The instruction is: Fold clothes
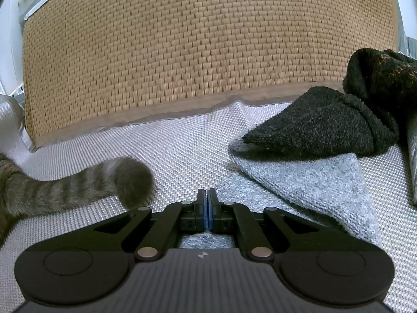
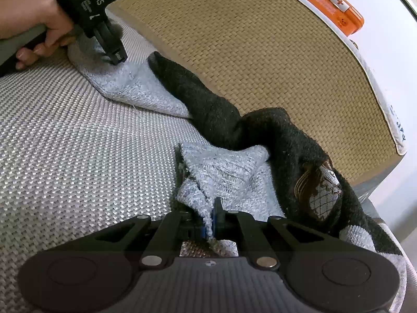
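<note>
The right tool (image 2: 209,224) is clamped on a thin edge of the grey-and-black knit garment (image 2: 229,172) lying rumpled on the woven grey bed cover (image 2: 65,143) — a pull could slip it free. The left tool (image 1: 207,203), pads together, pins the far grey corner, and the cat's tail (image 1: 109,180) beside it could snag the fold.

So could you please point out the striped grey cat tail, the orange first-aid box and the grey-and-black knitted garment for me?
Striped grey cat tail (image 1: 130,180): left wrist view, its rounded tip.
Orange first-aid box (image 2: 336,6): right wrist view, its lid.
Grey-and-black knitted garment (image 2: 229,172): right wrist view, its light grey fold.
</note>
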### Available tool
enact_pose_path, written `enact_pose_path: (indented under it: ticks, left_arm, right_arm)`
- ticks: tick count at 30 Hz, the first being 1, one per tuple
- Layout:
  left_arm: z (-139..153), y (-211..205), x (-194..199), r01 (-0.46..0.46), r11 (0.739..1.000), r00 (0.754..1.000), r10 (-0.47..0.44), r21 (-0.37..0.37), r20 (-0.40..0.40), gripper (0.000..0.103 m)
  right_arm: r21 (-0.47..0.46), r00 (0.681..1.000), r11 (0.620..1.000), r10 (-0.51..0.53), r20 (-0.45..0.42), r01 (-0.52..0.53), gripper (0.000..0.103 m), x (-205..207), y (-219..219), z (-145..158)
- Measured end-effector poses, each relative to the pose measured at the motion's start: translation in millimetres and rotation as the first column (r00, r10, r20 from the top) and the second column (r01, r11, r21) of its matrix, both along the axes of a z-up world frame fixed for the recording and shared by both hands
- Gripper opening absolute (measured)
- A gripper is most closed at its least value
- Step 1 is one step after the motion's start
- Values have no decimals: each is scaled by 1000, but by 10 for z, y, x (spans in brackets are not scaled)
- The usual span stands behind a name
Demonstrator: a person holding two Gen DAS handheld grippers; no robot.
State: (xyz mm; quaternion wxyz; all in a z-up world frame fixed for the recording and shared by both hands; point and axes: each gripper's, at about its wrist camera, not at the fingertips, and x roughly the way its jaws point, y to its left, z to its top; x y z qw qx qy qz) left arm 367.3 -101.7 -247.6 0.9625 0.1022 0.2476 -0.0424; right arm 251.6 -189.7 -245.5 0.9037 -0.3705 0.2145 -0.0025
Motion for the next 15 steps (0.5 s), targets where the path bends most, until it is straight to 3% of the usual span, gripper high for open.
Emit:
enact_pose_path:
  ticks: [15]
  left_arm:
    - [-12,-6,1,-4,1000,1000,4,1,8,2]
  right_arm:
    - [-5,1000,1000,1,-15,-2,8,56,22,-39]
